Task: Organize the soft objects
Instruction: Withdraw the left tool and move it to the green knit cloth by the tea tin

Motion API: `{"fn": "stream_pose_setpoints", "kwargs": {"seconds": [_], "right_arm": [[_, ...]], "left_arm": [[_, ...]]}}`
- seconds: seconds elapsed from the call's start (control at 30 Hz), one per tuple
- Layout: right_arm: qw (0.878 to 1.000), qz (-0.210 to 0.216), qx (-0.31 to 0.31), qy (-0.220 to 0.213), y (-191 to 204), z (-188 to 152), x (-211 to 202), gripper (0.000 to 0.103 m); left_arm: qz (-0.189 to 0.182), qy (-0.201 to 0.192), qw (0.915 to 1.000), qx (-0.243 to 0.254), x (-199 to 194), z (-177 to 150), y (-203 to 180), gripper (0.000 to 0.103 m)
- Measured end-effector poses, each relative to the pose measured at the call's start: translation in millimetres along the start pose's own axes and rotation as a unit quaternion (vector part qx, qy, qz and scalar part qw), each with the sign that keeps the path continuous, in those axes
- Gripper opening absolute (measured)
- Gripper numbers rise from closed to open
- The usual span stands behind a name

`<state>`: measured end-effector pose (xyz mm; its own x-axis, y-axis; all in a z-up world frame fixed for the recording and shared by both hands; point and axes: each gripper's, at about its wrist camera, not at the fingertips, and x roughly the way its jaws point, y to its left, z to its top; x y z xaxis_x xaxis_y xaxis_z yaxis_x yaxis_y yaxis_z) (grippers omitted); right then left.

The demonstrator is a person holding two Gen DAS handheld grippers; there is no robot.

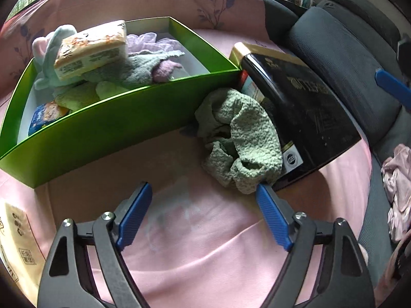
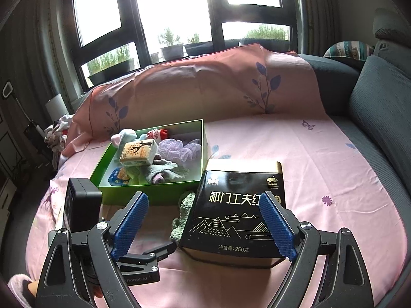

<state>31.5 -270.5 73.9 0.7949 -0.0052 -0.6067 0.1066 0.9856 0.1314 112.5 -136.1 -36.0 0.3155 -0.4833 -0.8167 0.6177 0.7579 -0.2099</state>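
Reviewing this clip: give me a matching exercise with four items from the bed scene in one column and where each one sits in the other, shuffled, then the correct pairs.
Items
1. crumpled green cloth
2. tissue pack
3. black tea box
4. blue packet

Places
A. on top of the pile inside the green box
B. on the pink sheet, to the right of the green box
C. low in a near corner of the green box
D. outside the green box, wedged between it and the black tea box

Pairs: 1-D, 2-A, 3-B, 4-C
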Motion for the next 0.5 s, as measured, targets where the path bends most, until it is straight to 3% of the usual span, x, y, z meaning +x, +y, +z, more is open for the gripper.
{"fn": "stream_pose_setpoints", "kwargs": {"seconds": [0.1,0.23,0.43,0.5], "right_arm": [[1.000,0.000,0.008,0.003,-4.2,-1.1,1.3,0.089],[1.000,-0.007,0.011,0.011,-7.6,-4.8,4.6,0.089],[1.000,-0.015,0.013,0.019,-10.5,-7.3,9.2,0.089],[1.000,-0.014,0.012,0.019,-9.7,-7.6,9.4,0.089]], "left_arm": [[-0.013,0.000,0.9994,0.031,9.4,-0.1,-5.5,0.076],[-0.037,-0.017,0.9956,0.085,9.6,-0.6,-18.0,0.062],[-0.073,-0.016,0.9894,0.124,6.4,-7.2,-23.6,0.062],[-0.066,-0.016,0.9885,0.135,8.3,-4.9,-23.8,0.064]]}}
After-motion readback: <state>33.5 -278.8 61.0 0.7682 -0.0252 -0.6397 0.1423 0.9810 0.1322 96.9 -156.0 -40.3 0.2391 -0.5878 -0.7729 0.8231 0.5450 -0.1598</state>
